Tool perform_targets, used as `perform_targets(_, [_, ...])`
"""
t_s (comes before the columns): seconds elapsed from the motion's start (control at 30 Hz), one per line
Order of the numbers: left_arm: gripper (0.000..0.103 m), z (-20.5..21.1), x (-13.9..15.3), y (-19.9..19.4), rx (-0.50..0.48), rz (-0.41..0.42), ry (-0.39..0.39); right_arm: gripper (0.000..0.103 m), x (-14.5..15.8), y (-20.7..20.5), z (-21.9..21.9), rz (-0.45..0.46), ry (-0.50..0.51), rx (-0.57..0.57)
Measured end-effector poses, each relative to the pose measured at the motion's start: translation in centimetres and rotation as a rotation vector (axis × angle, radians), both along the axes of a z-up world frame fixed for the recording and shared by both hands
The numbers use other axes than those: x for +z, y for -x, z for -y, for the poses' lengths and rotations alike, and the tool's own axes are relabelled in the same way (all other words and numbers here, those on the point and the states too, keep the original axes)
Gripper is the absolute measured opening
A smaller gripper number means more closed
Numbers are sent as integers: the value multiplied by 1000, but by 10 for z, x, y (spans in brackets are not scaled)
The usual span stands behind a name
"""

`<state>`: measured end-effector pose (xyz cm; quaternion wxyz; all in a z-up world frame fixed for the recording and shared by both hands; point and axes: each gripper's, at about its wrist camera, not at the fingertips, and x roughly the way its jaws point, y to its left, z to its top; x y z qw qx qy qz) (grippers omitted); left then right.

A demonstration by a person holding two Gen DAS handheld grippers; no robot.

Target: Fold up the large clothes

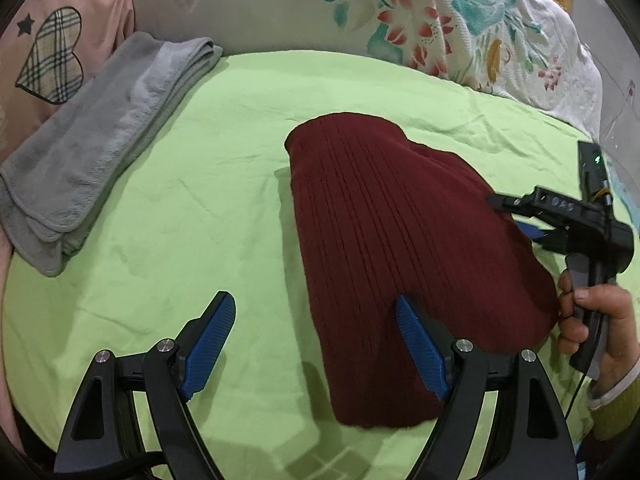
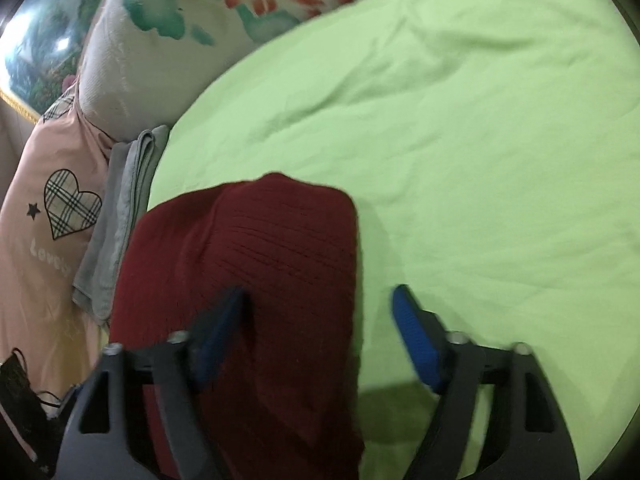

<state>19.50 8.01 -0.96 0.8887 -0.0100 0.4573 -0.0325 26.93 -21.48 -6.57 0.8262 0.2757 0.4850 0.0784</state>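
green bedsheet (image 1: 168,184) covers the whole bed, and on it lies a dark red ribbed knit garment (image 1: 392,248), folded into a thick oblong bundle. in the left wrist view the left gripper (image 1: 316,344) hangs over the near end of that bundle with its jaws wide apart: the right blue pad sits above the red knit, the left pad over bare sheet, and the garment's near left edge runs between them; nothing is clamped. the right gripper (image 2: 320,336) shows blurred in its own view, jaws apart, with the right-hand edge of the garment (image 2: 248,280) passing between them, the left pad over the knit and the right pad over green sheet; no grip on the cloth can be seen. from the left view the right gripper (image 1: 520,216) reaches in at the bundle's far right side, held by a hand (image 1: 592,320). beyond the garment, a folded grey towel (image 1: 100,152) lies at the sheet's edge beside a pink pillow (image 1: 60,40) with a plaid heart, and a floral quilt (image 1: 420,20) is heaped along the back
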Motion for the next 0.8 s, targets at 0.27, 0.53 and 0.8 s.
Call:
perform_targets(0.27, [84,12,-6,-11,-25,9,-56,7,49,22,-16,165,138,-28])
perform_targets(0.53, [92,11,-18,-12,-21,17,-79,43,22,17,-15,41,129,-46])
perform_targets(0.8, [92,16,-18,-7,9,25,-104,59,69,62,-33,160,190,-6])
